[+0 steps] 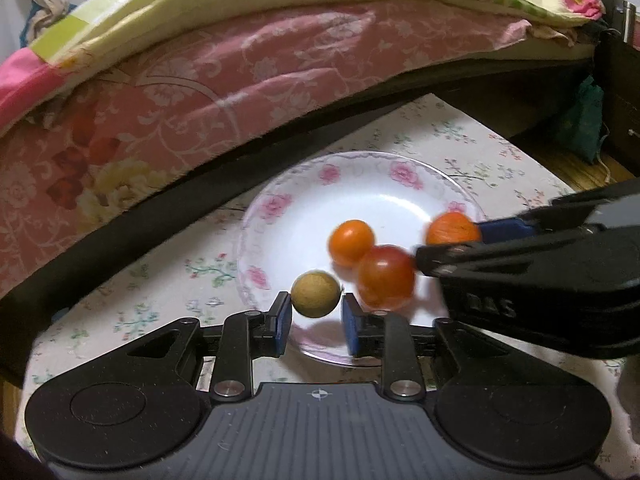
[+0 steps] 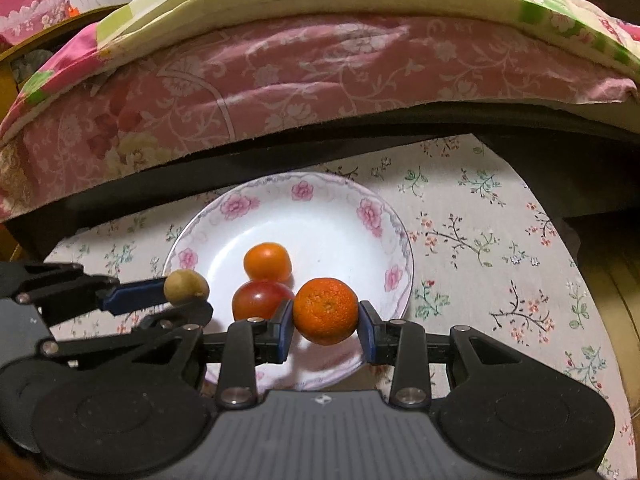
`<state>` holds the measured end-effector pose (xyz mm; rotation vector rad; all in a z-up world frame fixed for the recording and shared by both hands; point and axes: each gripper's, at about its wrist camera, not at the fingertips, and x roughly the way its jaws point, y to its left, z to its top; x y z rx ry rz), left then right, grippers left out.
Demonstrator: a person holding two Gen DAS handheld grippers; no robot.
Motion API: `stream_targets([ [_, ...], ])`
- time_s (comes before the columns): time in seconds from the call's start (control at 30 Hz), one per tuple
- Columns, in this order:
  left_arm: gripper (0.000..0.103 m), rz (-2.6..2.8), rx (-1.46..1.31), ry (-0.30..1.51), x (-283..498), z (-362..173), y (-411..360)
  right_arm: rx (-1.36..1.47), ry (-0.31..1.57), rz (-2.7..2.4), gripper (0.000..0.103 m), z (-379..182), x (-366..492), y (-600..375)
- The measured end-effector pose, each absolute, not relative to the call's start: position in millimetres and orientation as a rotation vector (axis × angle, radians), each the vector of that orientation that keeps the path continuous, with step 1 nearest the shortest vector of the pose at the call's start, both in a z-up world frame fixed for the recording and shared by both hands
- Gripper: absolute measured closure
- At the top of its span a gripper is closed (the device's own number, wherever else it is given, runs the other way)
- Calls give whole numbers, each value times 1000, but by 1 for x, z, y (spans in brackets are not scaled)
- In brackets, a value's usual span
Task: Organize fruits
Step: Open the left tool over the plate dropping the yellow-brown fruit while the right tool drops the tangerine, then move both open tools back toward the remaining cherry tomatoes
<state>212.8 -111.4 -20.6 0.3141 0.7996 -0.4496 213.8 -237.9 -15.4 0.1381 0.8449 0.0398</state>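
Note:
A white plate with pink flowers (image 1: 280, 204) (image 2: 240, 204) sits on a floral cloth. Two fruits lie on it: an orange tomato (image 1: 351, 242) (image 2: 267, 262) and a red tomato (image 1: 386, 276) (image 2: 260, 298), touching each other. My left gripper (image 1: 316, 320) (image 2: 184, 300) hovers over the plate's near-left rim. A small tan round fruit (image 1: 316, 294) (image 2: 186, 286) is at its fingertips, with a thin gap at the right pad. My right gripper (image 2: 325, 328) (image 1: 452, 240) is shut on an orange mandarin (image 2: 325, 311) (image 1: 452, 229) above the plate's near-right side.
The floral tablecloth (image 2: 480, 240) covers a low table. Right behind the plate runs a dark bed frame (image 2: 400, 144), with a pink quilt (image 2: 320, 72) hanging above. A green bag (image 1: 580, 120) hangs at the far right. Bare cloth lies to the right of the plate.

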Motion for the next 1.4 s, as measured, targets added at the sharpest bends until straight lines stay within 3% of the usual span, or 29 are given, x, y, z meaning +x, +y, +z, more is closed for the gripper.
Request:
stream_targets([
  [0.07,62,-438,347,787,210,-22,-117,165,829,74,69,-15,215,-238],
  [0.17,46,-427,359,777,209,-23,-117,74,804,24,68,-13,215,-230],
  [0.73,45,-373,361,779,190,-7,-94,127,804,1,67,-4,200,-238],
  [0.93,37,-330,352,778,171,0,-80,115,819,-13,67,1,182,-239],
  [1.0,26,-312,351,771,162,3,-76,105,820,-12,67,5,174,-236],
  [1.1,18,-287,354,749,147,9,-70,104,825,-5,67,9,161,-231],
  [1.4,14,-241,332,796,114,10,-49,85,864,47,67,13,118,-207],
])
